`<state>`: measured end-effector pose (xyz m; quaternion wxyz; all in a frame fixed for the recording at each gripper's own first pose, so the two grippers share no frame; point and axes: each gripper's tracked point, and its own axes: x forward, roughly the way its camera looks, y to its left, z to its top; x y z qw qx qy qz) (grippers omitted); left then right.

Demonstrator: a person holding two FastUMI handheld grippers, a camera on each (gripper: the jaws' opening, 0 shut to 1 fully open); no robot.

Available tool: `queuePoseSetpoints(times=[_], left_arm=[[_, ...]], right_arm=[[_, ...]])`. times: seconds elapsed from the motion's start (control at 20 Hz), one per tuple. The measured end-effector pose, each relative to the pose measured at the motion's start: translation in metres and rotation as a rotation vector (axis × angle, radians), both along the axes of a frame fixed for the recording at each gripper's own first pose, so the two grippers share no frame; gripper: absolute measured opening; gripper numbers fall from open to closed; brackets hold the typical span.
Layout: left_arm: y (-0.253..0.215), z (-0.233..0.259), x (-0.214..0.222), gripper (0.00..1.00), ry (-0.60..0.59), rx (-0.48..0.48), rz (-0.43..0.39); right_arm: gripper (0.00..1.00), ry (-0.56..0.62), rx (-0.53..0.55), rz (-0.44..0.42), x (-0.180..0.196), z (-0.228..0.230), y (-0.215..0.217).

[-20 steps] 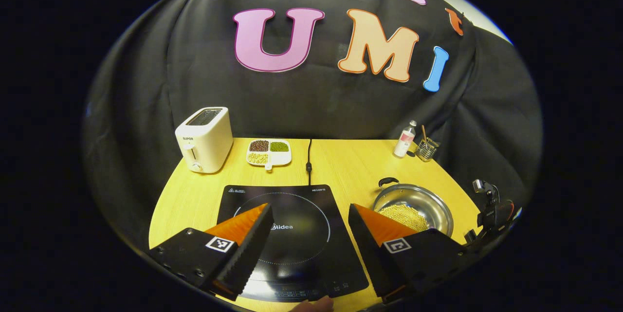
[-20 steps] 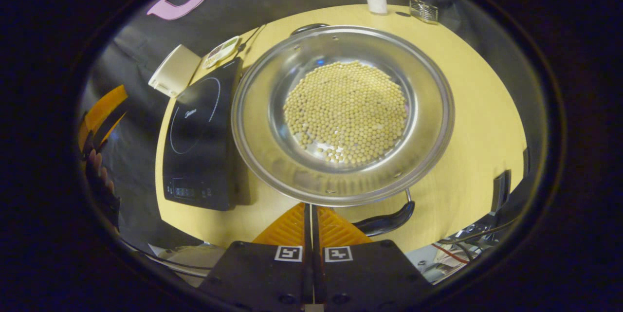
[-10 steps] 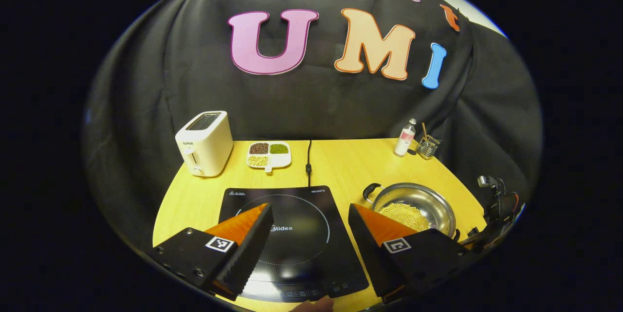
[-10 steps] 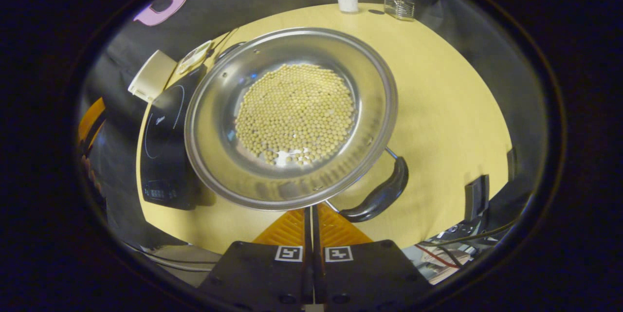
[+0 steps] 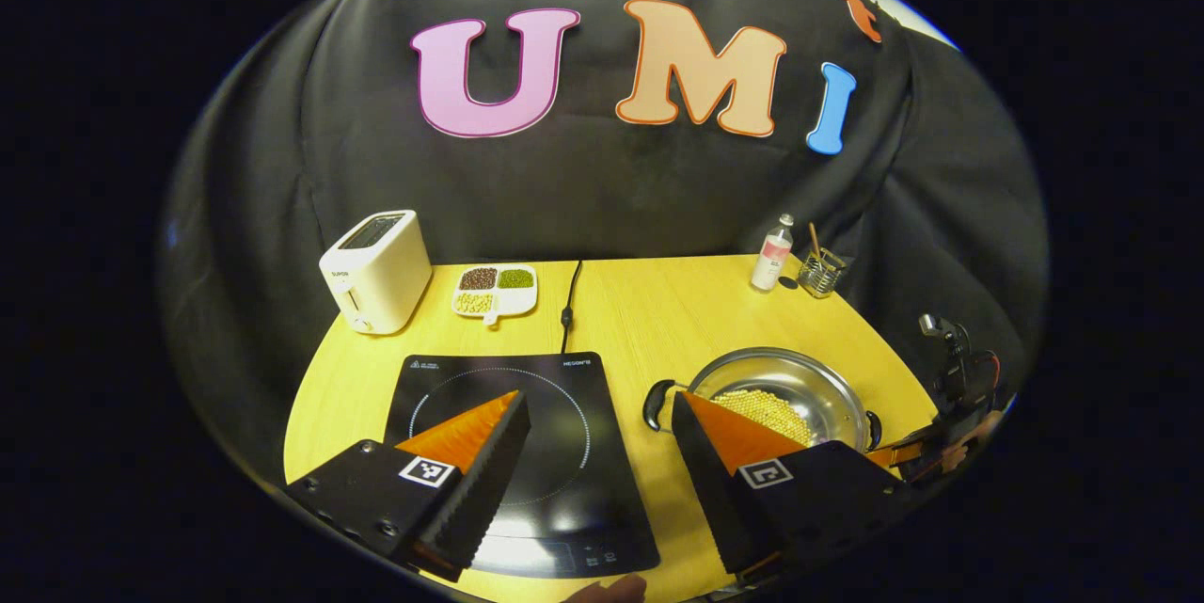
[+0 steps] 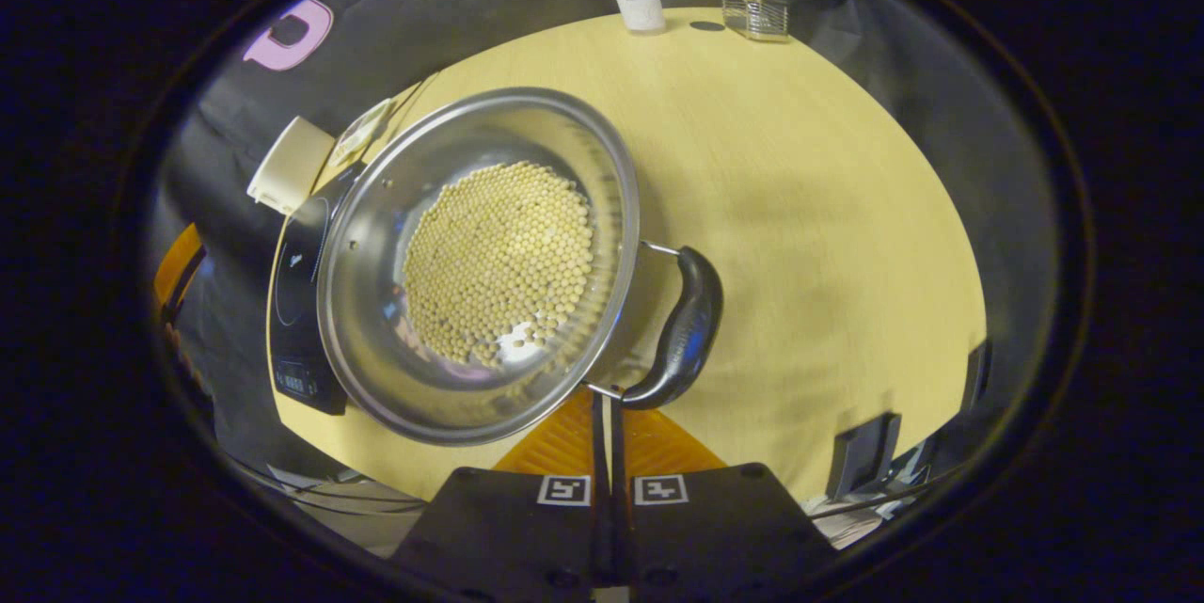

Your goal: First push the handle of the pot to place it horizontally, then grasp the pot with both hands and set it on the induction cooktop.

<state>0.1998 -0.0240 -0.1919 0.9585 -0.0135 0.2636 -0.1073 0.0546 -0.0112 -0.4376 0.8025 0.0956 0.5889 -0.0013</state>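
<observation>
Yellow wood makes the table (image 5: 649,311). Nearest, the left gripper (image 5: 597,424) is wide open and holds nothing, above the induction cooktop (image 5: 517,452). The right gripper (image 6: 607,410) has its fingers closed together with nothing between them, right by the pot's black handle (image 6: 685,330). The pot (image 6: 470,264) of beans sits beside the cooktop. Farther back stand a toaster (image 5: 374,270), a snack tray (image 5: 495,291), a bottle (image 5: 771,253) and a wire cup (image 5: 820,272).

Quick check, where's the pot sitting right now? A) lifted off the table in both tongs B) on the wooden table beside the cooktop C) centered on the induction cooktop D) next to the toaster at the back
B: in the left gripper view the pot rests on the wooden table, beside the induction cooktop, whose surface carries nothing.
</observation>
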Motion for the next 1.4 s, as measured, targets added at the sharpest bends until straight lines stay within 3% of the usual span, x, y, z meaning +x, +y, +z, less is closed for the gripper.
queuePoseSetpoints(times=[0.3, 0.5, 0.8, 0.9, 0.95, 1.0, 1.05, 1.1, 1.25, 1.35, 1.4], left_arm=[[-0.017, -0.005, -0.011, 0.94, 0.049, -0.016, 0.106], [-0.03, -0.02, -0.027, 0.94, 0.114, -0.033, 0.139], [-0.047, -0.044, -0.036, 0.94, 0.215, -0.084, 0.123], [-0.049, -0.054, -0.035, 0.94, 0.245, -0.083, 0.091], [-0.049, -0.058, -0.032, 0.99, 0.252, -0.081, 0.076], [-0.049, -0.062, -0.029, 0.93, 0.26, -0.084, 0.068], [-0.05, -0.066, -0.028, 0.92, 0.273, -0.096, 0.061], [-0.053, -0.07, -0.025, 0.92, 0.285, -0.112, 0.054], [-0.054, -0.083, -0.021, 0.91, 0.33, -0.126, 0.034], [-0.058, -0.09, -0.019, 0.96, 0.351, -0.137, 0.009], [-0.06, -0.095, -0.018, 0.88, 0.363, -0.138, -0.005]], right_arm=[[0.03, -0.031, 0.04, 0.1, 0.032, -0.001, -0.024], [0.03, -0.048, 0.088, 0.097, 0.05, 0.001, -0.034], [0.03, -0.076, 0.056, 0.099, 0.058, 0.013, -0.047], [0.03, -0.095, 0.039, 0.063, 0.062, 0.023, -0.052], [0.03, -0.111, 0.027, 0.034, 0.065, 0.028, -0.056], [0.0, -0.124, 0.016, 0.006, 0.071, 0.032, -0.06], [0.03, -0.145, 0.022, -0.019, 0.074, 0.04, -0.059], [0.13, -0.162, 0.019, -0.043, 0.082, 0.046, -0.06], [0.3, -0.187, 0.004, -0.105, 0.095, 0.052, -0.064], [0.58, -0.18, 0.02, -0.113, 0.099, 0.051, -0.056], [0.73, -0.172, 0.007, -0.109, 0.1, 0.049, -0.055]])
